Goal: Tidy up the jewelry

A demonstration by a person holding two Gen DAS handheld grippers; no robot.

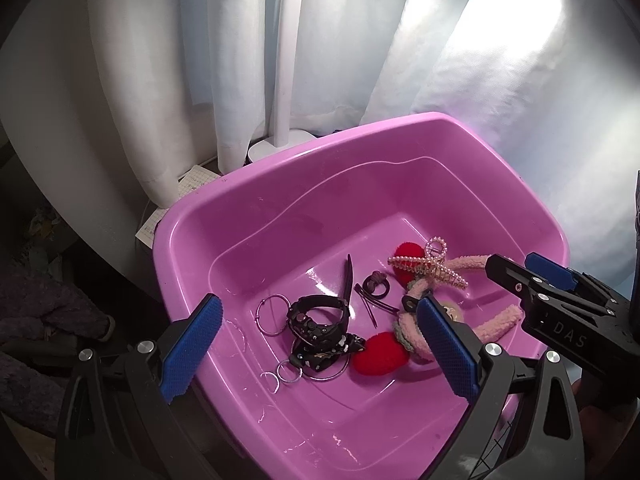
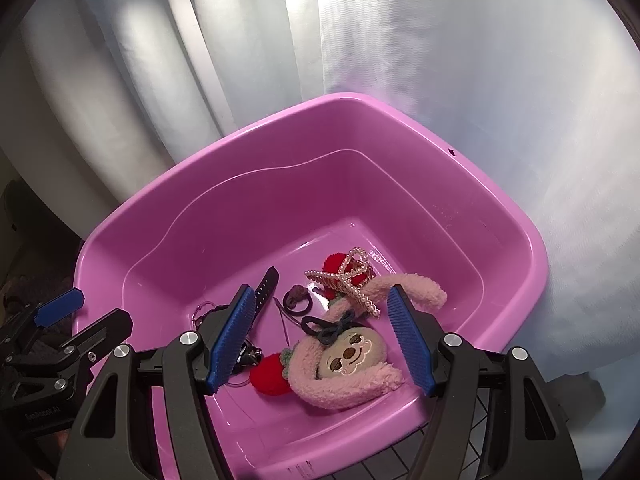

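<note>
Now both grippers hover over the pink plastic tub (image 1: 248,216), left gripper (image 1: 320,344) and right gripper (image 2: 326,336) each spread wide and empty. Down inside lie the pearl hair claw (image 2: 352,280), black watch (image 1: 316,316), hoop earrings (image 1: 272,314) and pink plush bunny (image 2: 352,364).

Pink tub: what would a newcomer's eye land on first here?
The pink tub fills both views, its jewelry heaped at the near end. Most striking is the pink plush bunny lying face-up, a pearl hair claw resting on its ear. Both tools, left and right, hover open above.
</note>
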